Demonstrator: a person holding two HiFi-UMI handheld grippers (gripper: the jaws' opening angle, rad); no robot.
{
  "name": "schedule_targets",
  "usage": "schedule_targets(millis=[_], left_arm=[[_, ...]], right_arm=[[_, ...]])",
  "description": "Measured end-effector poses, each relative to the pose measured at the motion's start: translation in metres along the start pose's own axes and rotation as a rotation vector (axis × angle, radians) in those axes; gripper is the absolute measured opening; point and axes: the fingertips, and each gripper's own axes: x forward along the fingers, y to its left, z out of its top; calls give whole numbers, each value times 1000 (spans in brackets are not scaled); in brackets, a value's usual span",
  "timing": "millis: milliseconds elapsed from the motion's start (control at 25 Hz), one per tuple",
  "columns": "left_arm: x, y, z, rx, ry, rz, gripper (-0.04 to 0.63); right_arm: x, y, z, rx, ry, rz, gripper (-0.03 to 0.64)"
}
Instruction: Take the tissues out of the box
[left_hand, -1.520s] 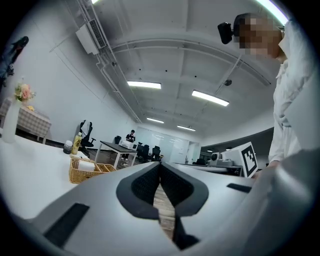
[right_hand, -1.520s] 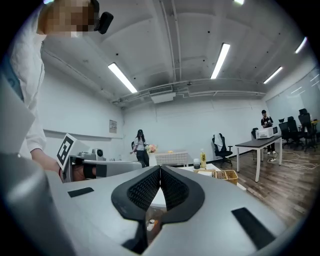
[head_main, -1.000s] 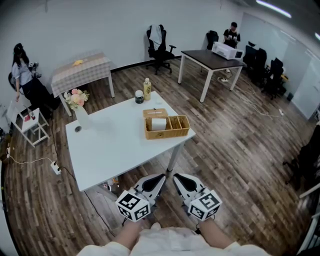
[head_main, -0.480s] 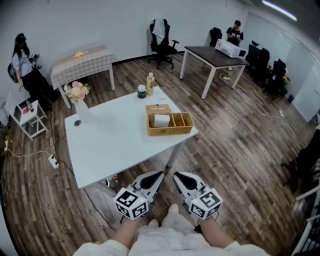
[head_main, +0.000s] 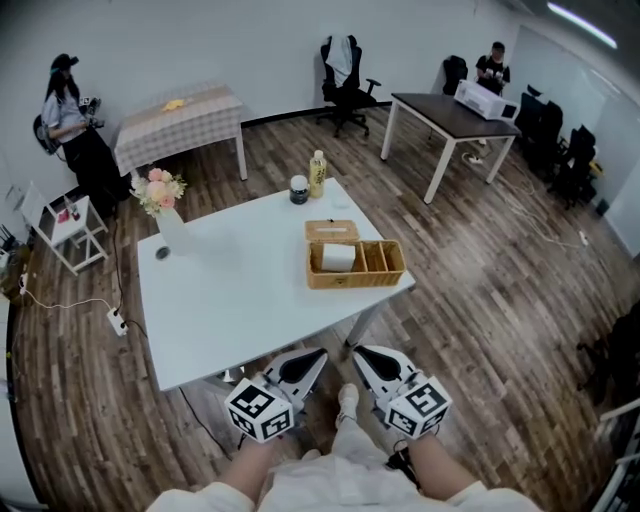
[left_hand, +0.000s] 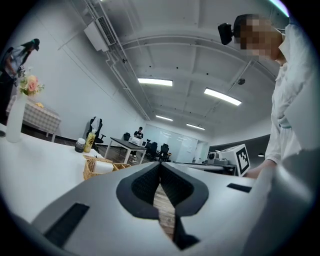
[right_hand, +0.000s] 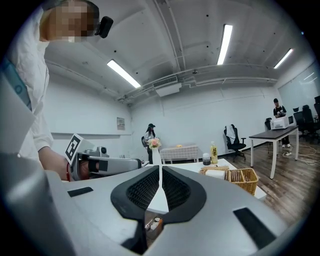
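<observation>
When you look down from the head view, a white table (head_main: 230, 300) stands in the middle of the wood floor, and the tissue box (head_main: 332, 231) sits on its right side, touching the far side of a woven basket (head_main: 385, 268). A white roll (head_main: 338, 257) lies in the left part of that basket. Farther back on the table are a yellow bottle (head_main: 317, 174) and a dark jar (head_main: 298, 189), and a vase of flowers (head_main: 160, 200) stands at the far left. The left gripper (head_main: 312, 356) and the right gripper (head_main: 365, 355) are held side by side, low and near the person, at the table's near edge – well apart from the tissue box. In the left gripper view the jaws are pressed together with nothing between them, and the basket shows to the left on the table, with the bottle behind it. In the right gripper view the jaws are pressed together too and hold nothing – the basket is off to the right, the vase stands straight ahead past the tips, and the left gripper shows at the left.
</observation>
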Motion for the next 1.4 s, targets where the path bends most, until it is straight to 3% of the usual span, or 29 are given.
schedule_targets(millis=[280, 600, 1400], left_arm=[[49, 39, 2, 61, 62, -23, 2], [95, 71, 11, 41, 82, -2, 2], [170, 149, 1, 43, 161, 125, 3]], right_arm=[[37, -44, -4, -10, 38, 64, 37], [68, -93, 5, 9, 50, 80, 37], [123, -188, 2, -29, 154, 238, 37]])
